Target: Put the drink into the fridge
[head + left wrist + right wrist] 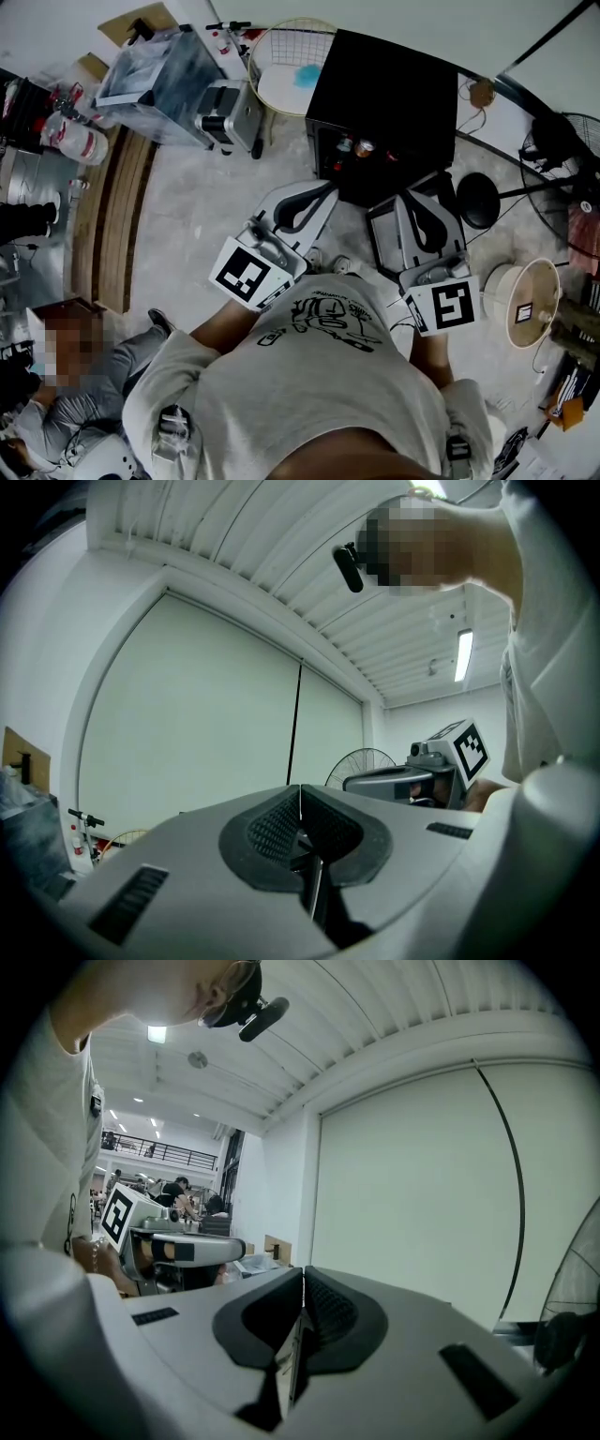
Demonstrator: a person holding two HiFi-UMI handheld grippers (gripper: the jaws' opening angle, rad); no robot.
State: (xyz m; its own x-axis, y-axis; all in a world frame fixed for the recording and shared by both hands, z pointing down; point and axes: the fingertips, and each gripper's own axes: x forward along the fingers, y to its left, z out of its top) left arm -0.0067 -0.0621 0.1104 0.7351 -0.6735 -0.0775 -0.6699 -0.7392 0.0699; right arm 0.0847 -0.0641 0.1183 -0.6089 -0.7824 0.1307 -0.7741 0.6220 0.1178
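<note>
Nearest to me, both tools sit drawn in close to the chest, side by side and pointing forward across the floor [187, 216]. The left gripper [300, 794] has its jaws pressed flat together with nothing between them, only ceiling and wall beyond. The right gripper [302, 1279] is the same: jaws closed on each other and empty. From the head view the left gripper [319, 197] and the right gripper [422, 202] both aim at the black fridge [384, 94] just ahead, without touching it.

The fridge's front looks open toward me. In the dark opening two small cans [364, 147] stand next to each other near the top edge, well clear of either gripper (I take one of these for the drink, though they are too small to be sure). I cannot make out the door itself.

Since neither gripper carries anything and the cans sit in the opening, I judge the placing to be done or nearly so. What is likely left is shutting the fridge. That means finding the door's edge first and then pushing it with a closed gripper, slowly enough that the cans inside don't tip.

Farther off to the right stands a fan [553, 141], out of the way.
</note>
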